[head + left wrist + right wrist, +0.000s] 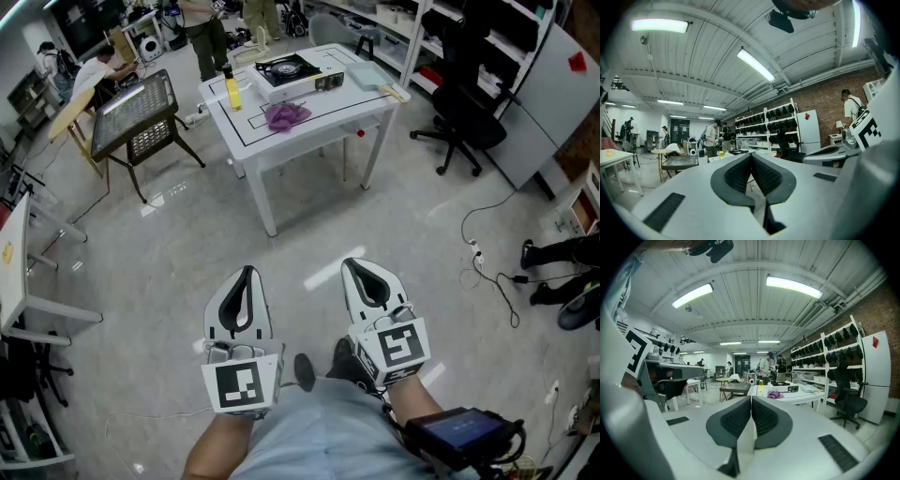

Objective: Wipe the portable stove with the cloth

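The portable stove (292, 75) sits on a white table (323, 117) far ahead of me, with a purple cloth (287, 116) crumpled in front of it. Both show small in the right gripper view, the stove (783, 388) behind the cloth (775, 394). My left gripper (247, 276) and right gripper (360, 269) are held side by side low in the head view, well short of the table. Both are shut with nothing between the jaws, which meet in each gripper view, left (751, 161) and right (751, 404).
A yellow bottle (232, 93) and a flat tray (367, 73) also stand on the table. A black office chair (466, 103) is at the right, a dark folding table (137, 111) at the left. Cables (489, 262) trail on the floor. People stand beyond the table.
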